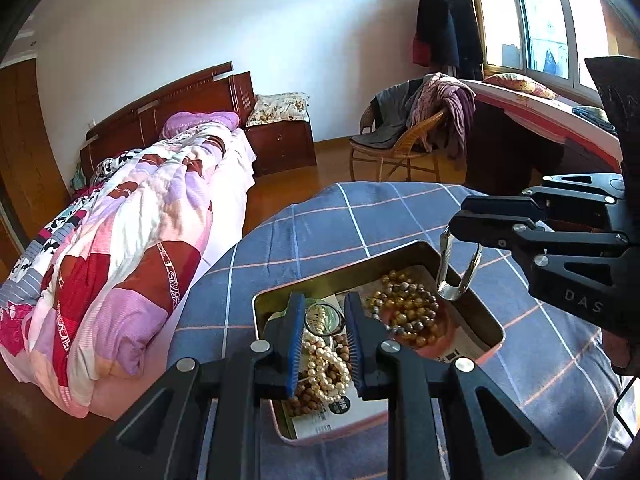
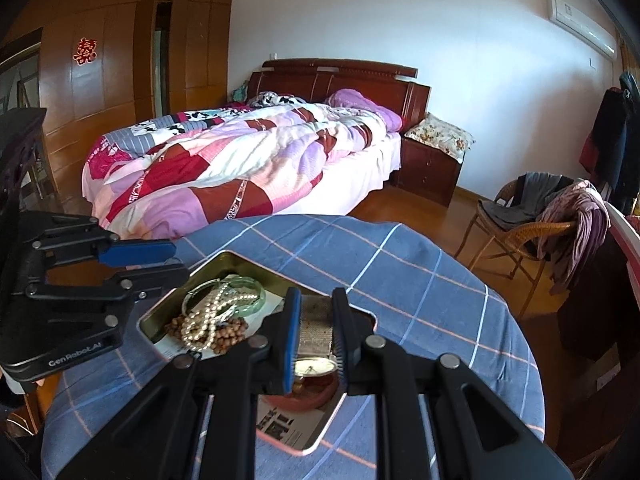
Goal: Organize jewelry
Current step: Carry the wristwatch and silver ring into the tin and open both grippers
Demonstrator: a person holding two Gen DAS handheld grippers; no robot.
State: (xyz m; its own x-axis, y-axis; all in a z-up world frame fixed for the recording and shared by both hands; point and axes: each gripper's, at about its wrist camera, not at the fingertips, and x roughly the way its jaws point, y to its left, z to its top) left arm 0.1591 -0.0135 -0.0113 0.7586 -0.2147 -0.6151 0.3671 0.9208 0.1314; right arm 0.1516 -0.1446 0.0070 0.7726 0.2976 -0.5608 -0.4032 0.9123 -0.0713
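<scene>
Above the shallow rectangular metal tin (image 1: 472, 312), I hold a silver mesh-band wristwatch (image 2: 316, 332) clamped in the right gripper (image 2: 316, 340). My left gripper (image 1: 322, 344) hangs narrow and empty. Pearl strands (image 1: 324, 368), wooden beads (image 1: 408, 304) and a green glass bangle (image 2: 244, 300) lie inside; sorting appears barely begun.

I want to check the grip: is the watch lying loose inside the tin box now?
No, the right gripper holds the watch by its metal band above the tin box.
</scene>
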